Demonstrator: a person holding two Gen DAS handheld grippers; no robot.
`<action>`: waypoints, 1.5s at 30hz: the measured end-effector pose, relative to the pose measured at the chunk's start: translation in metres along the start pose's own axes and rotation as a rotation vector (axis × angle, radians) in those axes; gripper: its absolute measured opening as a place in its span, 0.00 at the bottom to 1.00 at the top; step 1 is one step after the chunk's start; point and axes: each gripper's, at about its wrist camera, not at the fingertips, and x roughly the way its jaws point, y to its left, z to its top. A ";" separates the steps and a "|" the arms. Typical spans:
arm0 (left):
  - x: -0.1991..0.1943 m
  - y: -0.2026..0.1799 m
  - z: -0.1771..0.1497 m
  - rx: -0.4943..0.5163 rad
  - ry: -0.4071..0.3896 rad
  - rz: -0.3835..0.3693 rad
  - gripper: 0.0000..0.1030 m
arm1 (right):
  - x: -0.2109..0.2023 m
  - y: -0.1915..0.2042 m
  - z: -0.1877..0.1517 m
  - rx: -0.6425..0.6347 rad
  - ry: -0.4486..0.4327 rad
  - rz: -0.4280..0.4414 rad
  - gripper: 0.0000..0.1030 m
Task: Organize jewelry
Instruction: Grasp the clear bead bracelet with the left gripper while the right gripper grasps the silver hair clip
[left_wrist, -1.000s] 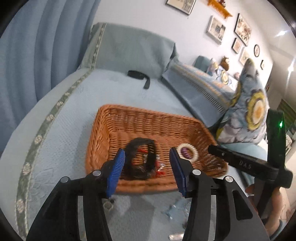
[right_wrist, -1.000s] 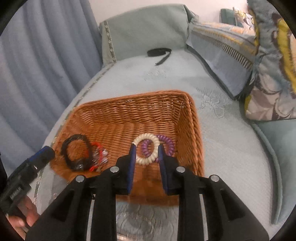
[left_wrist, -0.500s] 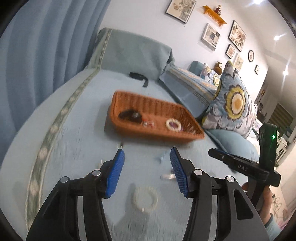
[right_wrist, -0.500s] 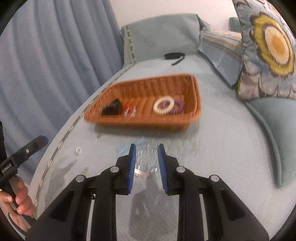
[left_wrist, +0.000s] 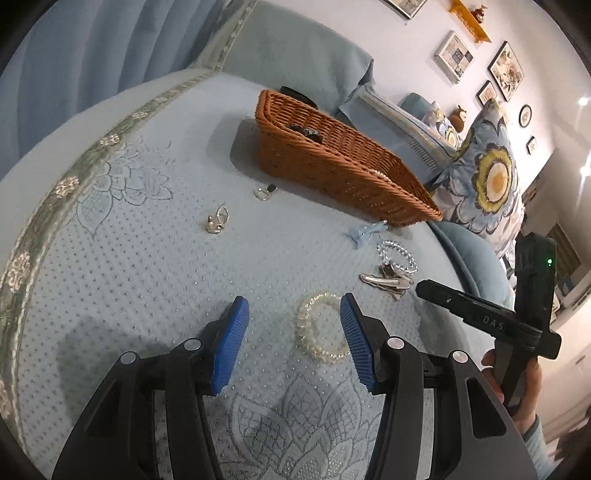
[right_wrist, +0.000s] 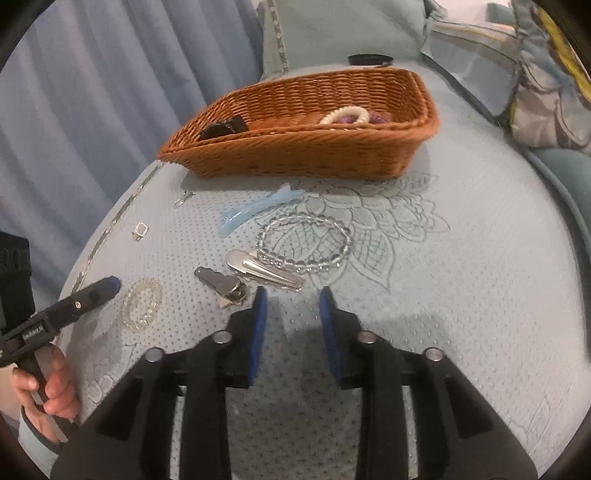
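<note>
A brown wicker basket (left_wrist: 332, 166) (right_wrist: 295, 155) sits on the blue bed cover and holds a black band (right_wrist: 221, 127) and white and purple coil bands (right_wrist: 345, 114). My left gripper (left_wrist: 291, 339) is open, low over the cover, its jaws on either side of a pale bead bracelet (left_wrist: 319, 326) (right_wrist: 142, 304). My right gripper (right_wrist: 291, 321) is open and empty, just short of a silver hair clip (right_wrist: 266, 273) (left_wrist: 386, 281). A clear bead bracelet (right_wrist: 304, 243) (left_wrist: 397, 254), a light blue clip (right_wrist: 255, 212) (left_wrist: 364, 232) and a dark small clip (right_wrist: 221, 286) lie near.
Small earrings (left_wrist: 218, 219) and a ring piece (left_wrist: 264, 192) lie on the cover left of the basket. A flowered pillow (left_wrist: 487, 177) leans at the right. A blue curtain (right_wrist: 92, 92) hangs behind. A black strap (right_wrist: 369, 59) lies beyond the basket.
Both grippers have pulled back from over the basket and dropped toward the loose jewelry on the cover. The left gripper now straddles the pale bead bracelet. The right gripper has opened wider.
</note>
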 end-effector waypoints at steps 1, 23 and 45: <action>0.000 -0.001 0.000 0.005 0.002 0.002 0.48 | 0.002 0.002 0.001 -0.015 0.002 -0.010 0.36; 0.009 -0.023 -0.007 0.206 0.061 0.130 0.49 | 0.017 0.039 0.004 -0.293 0.050 -0.068 0.19; 0.006 -0.021 -0.007 0.220 0.073 0.091 0.45 | 0.010 0.037 -0.002 -0.108 0.018 -0.081 0.09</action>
